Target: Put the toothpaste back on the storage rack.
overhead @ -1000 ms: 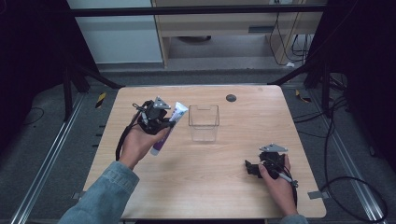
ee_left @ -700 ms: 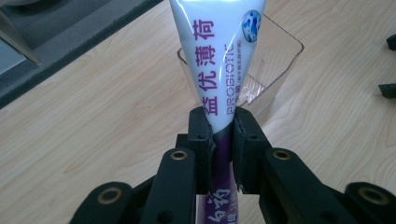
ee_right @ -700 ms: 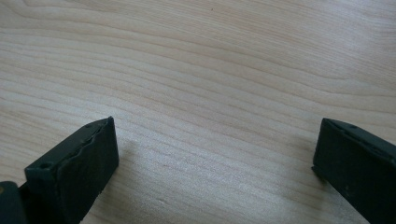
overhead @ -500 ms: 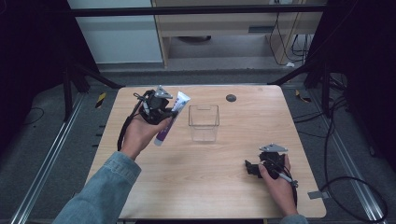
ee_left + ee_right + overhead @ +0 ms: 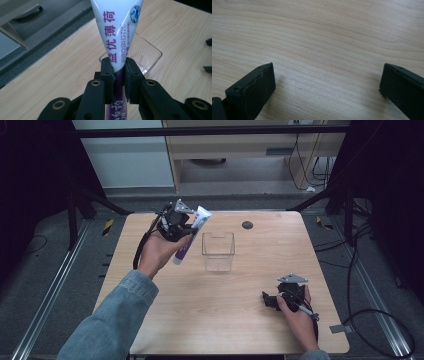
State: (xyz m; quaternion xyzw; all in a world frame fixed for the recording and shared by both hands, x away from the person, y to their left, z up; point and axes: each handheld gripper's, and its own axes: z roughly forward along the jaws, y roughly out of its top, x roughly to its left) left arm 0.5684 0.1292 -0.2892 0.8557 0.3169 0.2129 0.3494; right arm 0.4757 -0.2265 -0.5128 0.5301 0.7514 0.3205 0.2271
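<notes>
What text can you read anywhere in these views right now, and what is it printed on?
"益优薄荷" in purple, running along the white part of the tube held in the left gripper.
"PROBIOTIC" in grey, beside those characters on the same tube.
A line of small grey print next to "PROBIOTIC": too small to read.
Purple-on-white characters on the tube's purple lower part, between the jaws: cut off, unreadable.
The clear container and table carry no text.
</notes>
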